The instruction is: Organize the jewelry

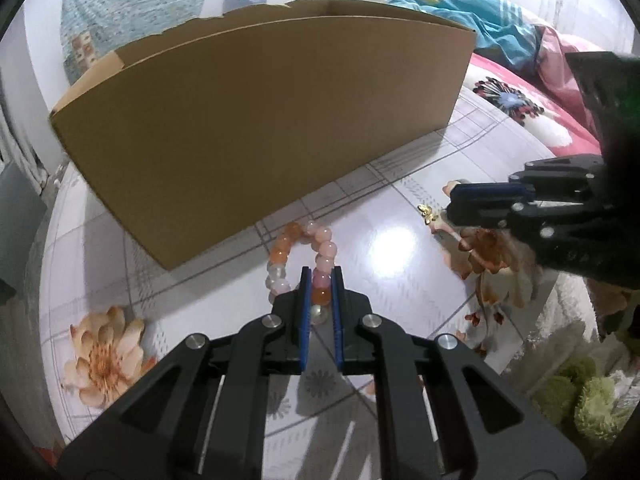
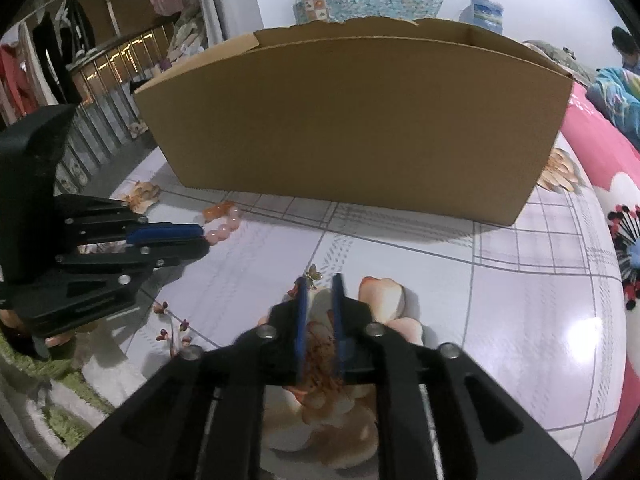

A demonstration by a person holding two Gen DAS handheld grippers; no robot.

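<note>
A bracelet (image 1: 320,246) of pink, orange and clear beads lies on the flowered tablecloth (image 1: 208,292) in front of a cardboard box (image 1: 260,120). My left gripper (image 1: 322,270) is shut on its near side, with beads squeezed between the blue pads. In the right wrist view that left gripper (image 2: 202,236) comes in from the left, with the bracelet (image 2: 224,224) at its tips. A small gold butterfly piece (image 2: 313,275) rests on the cloth just past the left fingertip of my right gripper (image 2: 320,278), whose pads stand apart with nothing pressed between them. The left wrist view shows the butterfly (image 1: 426,214) beside the right gripper (image 1: 450,204).
The open-topped box (image 2: 352,120) spans the back of the table. Pink flowered bedding (image 2: 592,148) lies to the right, with a person (image 2: 624,50) beyond it. A green shaggy rug (image 1: 576,396) sits below the table edge. Clothes hang on a rack (image 2: 48,60) at far left.
</note>
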